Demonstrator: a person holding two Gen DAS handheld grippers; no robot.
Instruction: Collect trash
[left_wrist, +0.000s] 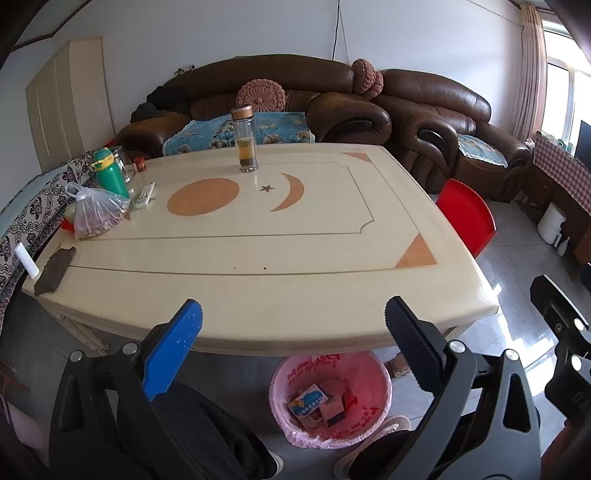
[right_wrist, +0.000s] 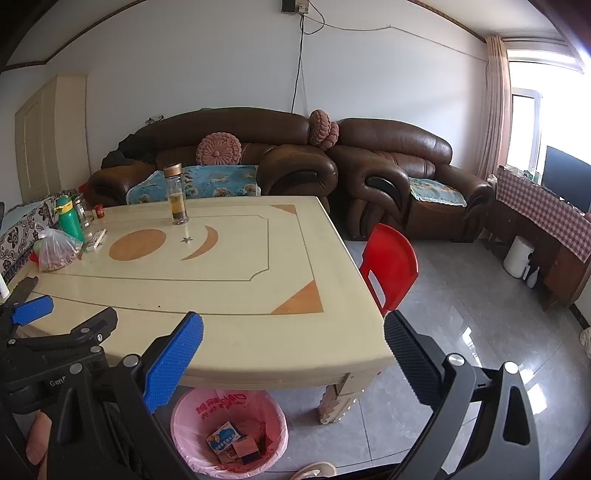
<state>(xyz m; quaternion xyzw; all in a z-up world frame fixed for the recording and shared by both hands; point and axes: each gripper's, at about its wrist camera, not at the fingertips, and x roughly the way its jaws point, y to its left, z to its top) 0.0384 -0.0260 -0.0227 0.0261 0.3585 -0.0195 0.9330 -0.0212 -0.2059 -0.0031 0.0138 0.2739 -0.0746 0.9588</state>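
Both hand-held grippers, left (left_wrist: 293, 321) & right (right_wrist: 293, 334), hang wide w/ nothing held above the pink-lined bin (left_wrist: 330, 398) under the table (left_wrist: 258, 295) edge, small boxes (left_wrist: 308, 400) already inside, prob. just dropped.

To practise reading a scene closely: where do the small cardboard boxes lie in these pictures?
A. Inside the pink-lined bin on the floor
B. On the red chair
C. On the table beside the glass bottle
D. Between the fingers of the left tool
A: the small cardboard boxes lie inside the pink-lined bin, which stands on the floor at the near edge of the table.
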